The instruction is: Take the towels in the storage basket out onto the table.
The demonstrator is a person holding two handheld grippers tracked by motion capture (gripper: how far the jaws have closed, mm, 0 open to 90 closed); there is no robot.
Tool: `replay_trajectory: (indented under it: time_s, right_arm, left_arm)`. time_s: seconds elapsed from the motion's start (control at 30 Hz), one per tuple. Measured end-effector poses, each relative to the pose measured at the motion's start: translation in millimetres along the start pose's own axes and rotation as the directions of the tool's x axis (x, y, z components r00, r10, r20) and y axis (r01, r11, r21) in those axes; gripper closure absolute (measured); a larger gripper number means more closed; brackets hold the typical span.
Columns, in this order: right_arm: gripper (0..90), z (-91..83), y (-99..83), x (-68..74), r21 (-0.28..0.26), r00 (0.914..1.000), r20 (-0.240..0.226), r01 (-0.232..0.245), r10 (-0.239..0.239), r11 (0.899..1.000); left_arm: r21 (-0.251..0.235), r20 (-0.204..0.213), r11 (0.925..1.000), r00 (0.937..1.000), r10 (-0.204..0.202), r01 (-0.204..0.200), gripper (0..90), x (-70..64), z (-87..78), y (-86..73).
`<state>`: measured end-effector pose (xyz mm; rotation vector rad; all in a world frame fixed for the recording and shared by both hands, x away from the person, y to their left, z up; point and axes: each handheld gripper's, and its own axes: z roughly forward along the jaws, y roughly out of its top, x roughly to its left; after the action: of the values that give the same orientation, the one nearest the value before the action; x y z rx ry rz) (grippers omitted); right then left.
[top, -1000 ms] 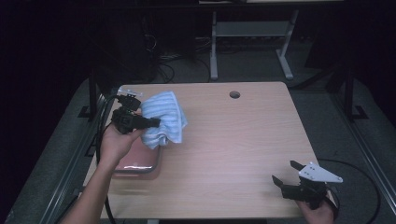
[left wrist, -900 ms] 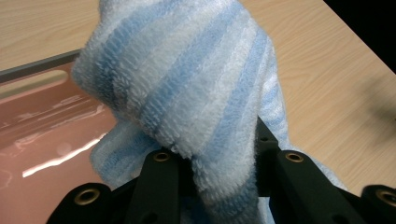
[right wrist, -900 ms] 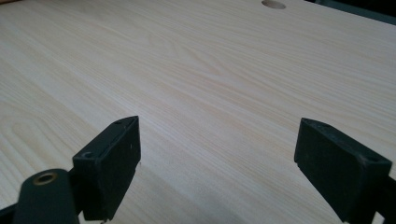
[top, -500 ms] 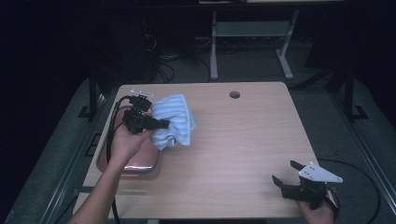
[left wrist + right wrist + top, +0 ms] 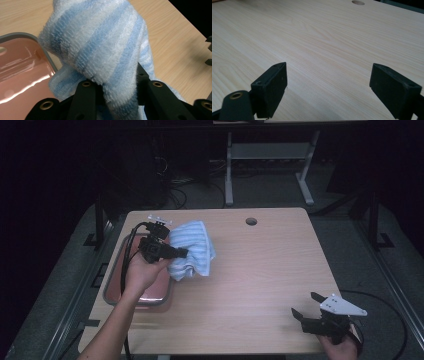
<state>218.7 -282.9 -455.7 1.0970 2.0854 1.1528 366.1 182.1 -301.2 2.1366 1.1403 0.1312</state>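
At about nine o'clock on the table [image 5: 260, 270] sits a tray [image 5: 113, 287] with a grey rim and a glossy reddish floor, its long axis running from six towards twelve. The left gripper [image 5: 182, 253] hangs over the tray's right-hand rim, carried by the left hand [image 5: 142, 272], and its jaws are clamped on a blue-and-white striped towel [image 5: 192, 250]. In the left gripper view the towel [image 5: 100, 47] bulges up between the two black jaws, pinched at a bunched fold, with the tray [image 5: 22, 72] off at nine o'clock of that view and bare wood beyond.

The towel lies towards three o'clock from the gripper's fingertips, puffed into a loose lump with no clear long axis (the stripes run roughly from the jaws outward). Whether its lower folds touch the table or hang just above it I cannot tell. The relation that matters next, I judge, is that the towel sits just right of the tray, so a short carry towards nine o'clock would bring it over the tray floor.

Far off at about four o'clock, near the table's front edge, the right gripper [image 5: 306, 306] rests idle, its jaws spread wide over bare wood [image 5: 329, 45]. The left gripper is plainly the nearer one.
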Motion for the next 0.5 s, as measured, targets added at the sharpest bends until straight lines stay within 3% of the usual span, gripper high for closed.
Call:
replay_trajectory:
  time_s: [0.5]
  right_arm:
    - [14.1,-1.1,0.1,-0.5,-0.006,1.0,0.003,-0.003,0.003,1.0]
  left_arm:
    - [0.01,0.018,0.9998,0.9996,0.019,-0.019,70.2,-11.7,14.9,8.1]
